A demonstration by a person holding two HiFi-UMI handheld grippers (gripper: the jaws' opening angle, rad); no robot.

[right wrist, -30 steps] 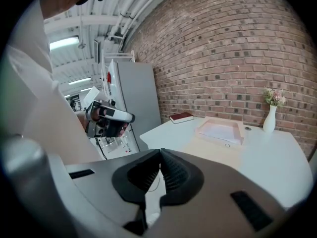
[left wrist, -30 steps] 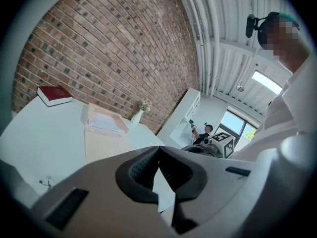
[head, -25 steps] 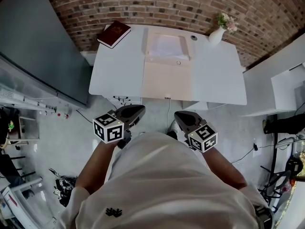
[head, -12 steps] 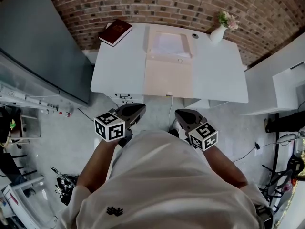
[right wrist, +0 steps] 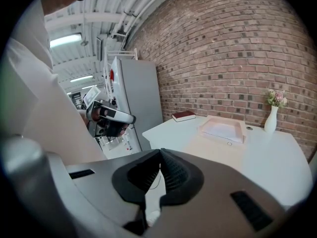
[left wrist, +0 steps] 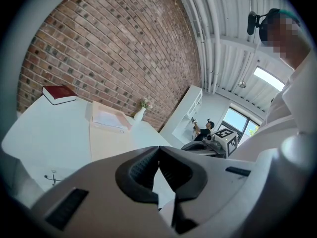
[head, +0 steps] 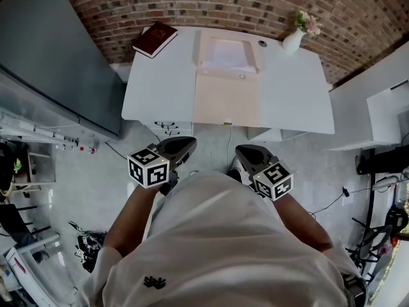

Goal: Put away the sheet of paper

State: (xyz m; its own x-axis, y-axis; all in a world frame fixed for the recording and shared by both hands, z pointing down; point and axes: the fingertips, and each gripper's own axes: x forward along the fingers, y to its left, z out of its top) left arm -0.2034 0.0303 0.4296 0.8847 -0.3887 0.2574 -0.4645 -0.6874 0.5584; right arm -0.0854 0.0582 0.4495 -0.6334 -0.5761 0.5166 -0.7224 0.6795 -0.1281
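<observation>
White table [head: 287, 94] against a brick wall; tray [head: 198, 53] at its far middle, paper [head: 225, 56] lying inside; book [head: 154, 38] on the far left corner; left tool [left wrist: 158, 150] and right tool [right wrist: 160, 155] both closed, empty, short of the table.

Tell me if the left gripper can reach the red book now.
Probably not yet: the left gripper hangs short of the table, the book on its far corner. Nothing blocks the way.

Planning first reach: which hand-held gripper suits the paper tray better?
Right hand-held gripper, marginally: it lines up closer with the paper tray. Left hand-held gripper is equally shut, empty and short of the table.
</observation>
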